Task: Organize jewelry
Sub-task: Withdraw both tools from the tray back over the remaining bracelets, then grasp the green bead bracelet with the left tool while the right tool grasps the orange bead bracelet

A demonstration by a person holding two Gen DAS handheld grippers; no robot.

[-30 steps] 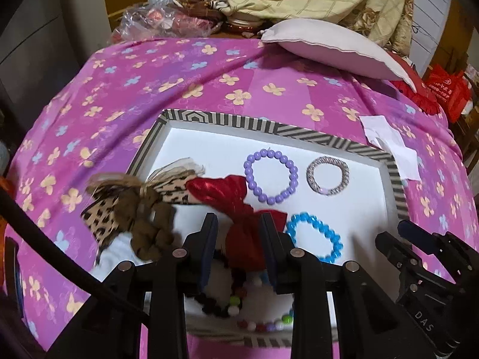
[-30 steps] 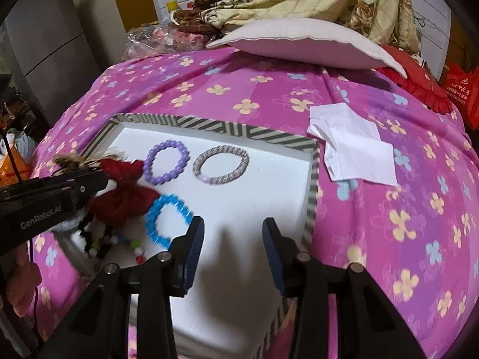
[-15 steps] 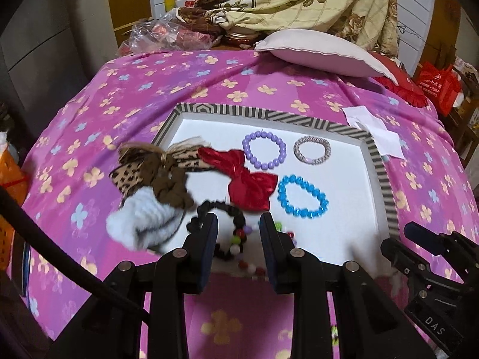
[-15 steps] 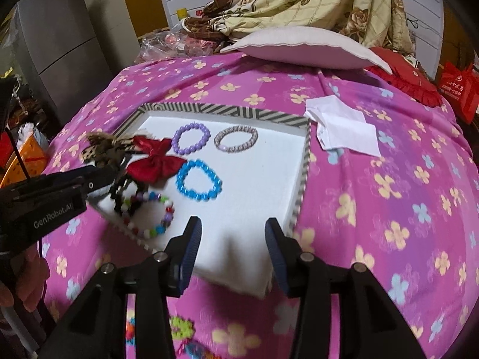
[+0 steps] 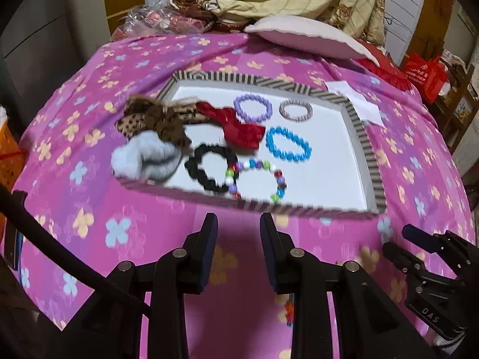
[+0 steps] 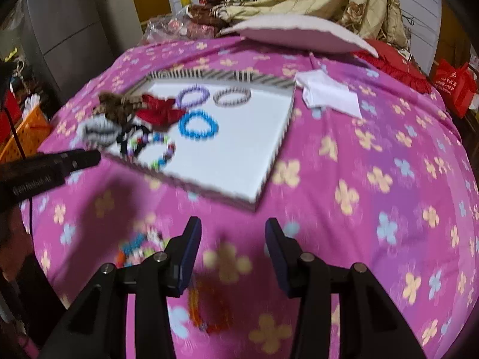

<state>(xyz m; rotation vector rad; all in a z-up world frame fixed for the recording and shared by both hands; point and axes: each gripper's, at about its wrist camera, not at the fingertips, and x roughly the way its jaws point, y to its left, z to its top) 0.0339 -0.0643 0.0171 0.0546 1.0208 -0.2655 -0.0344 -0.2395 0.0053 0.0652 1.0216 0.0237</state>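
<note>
Both tools are empty. The left tool [image 5: 236,224] has its jaws apart with nothing between them, poised over the bedspread [image 5: 89,179] short of the tray's near rim. The right tool [image 6: 232,229] likewise stands with jaws parted and nothing gripped.

Progress, as judged from the layout: largely done, not complete. The shallow tray [image 5: 363,137], white inside with a black-and-white striped rim, lies on the bed and already carries most of the pieces. A purple bead bracelet [image 5: 253,109] and a silvery woven bangle [image 5: 295,110] lie side by side at the far end, apart from each other. A blue bead bracelet [image 5: 288,144] lies nearer, just beside a red satin bow [image 5: 239,128]. A black scrunchie [image 5: 211,169] overlaps a multicoloured bead bracelet [image 5: 260,179] at the near edge. A leopard-print bow [image 5: 152,119] and a grey fuzzy scrunchie [image 5: 143,157] hang over the left rim, partly off the tray.

Still outstanding: in the right wrist view, loose colourful beaded pieces [image 6: 137,248] and an orange-red strand [image 6: 206,308] lie on the bedspread outside the tray, near the right tool. They are too blurred to identify further.

Materials: beads are hard, round and glossy; bows and scrunchies are soft fabric, likely to deform under grip. The bedspread is soft pink cloth with a flower print, an uneven support.
</note>
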